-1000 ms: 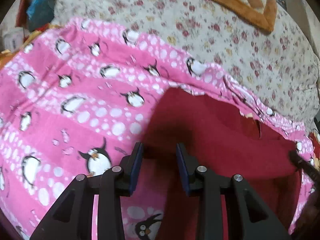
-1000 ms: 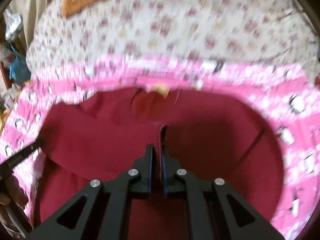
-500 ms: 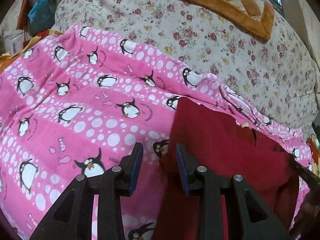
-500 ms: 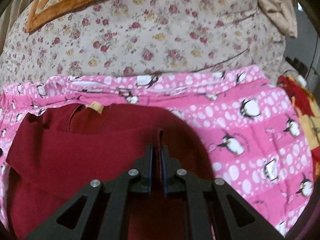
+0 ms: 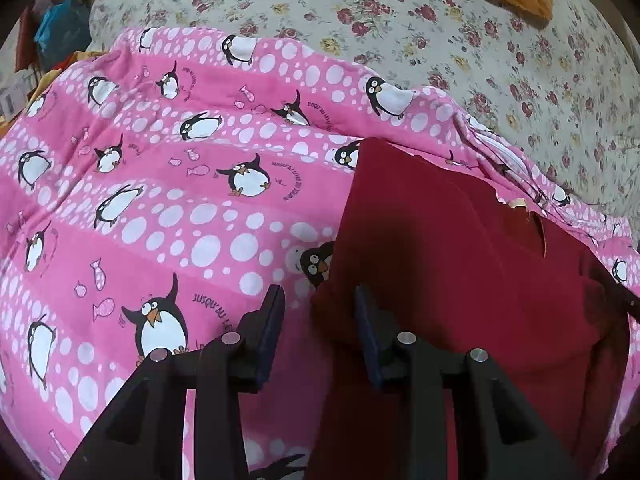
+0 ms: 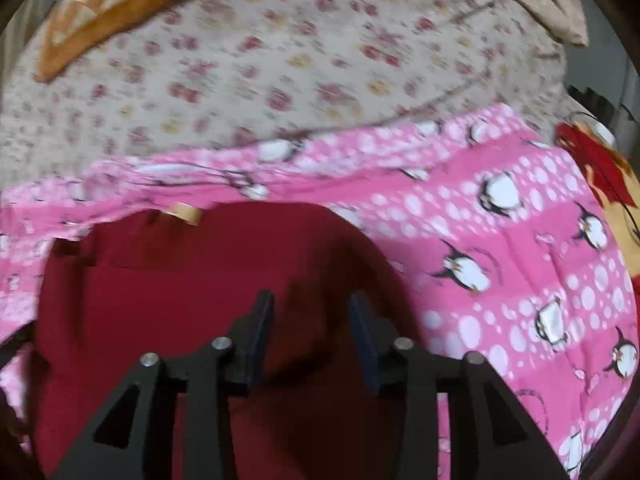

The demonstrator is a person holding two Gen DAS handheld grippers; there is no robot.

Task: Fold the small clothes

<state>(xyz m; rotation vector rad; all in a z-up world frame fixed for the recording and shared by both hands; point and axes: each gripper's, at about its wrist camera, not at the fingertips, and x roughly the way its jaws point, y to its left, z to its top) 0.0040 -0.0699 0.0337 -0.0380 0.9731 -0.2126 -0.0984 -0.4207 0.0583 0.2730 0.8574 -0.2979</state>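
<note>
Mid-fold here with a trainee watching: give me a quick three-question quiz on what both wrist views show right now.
1. True or false: the right claw is shut on the red garment.
2. What does the garment lie on? A) bare floral sheet B) pink penguin blanket C) orange cushion
3. Fill in: the left claw hangs at the garment's ____ edge.

Key: 1 false, both claws are open. 2 B, the pink penguin blanket. 3 left.

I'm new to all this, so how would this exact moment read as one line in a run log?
task: fold small clothes | left gripper: open, at edge of red garment | right gripper: open over garment | surface: pink penguin blanket
</note>
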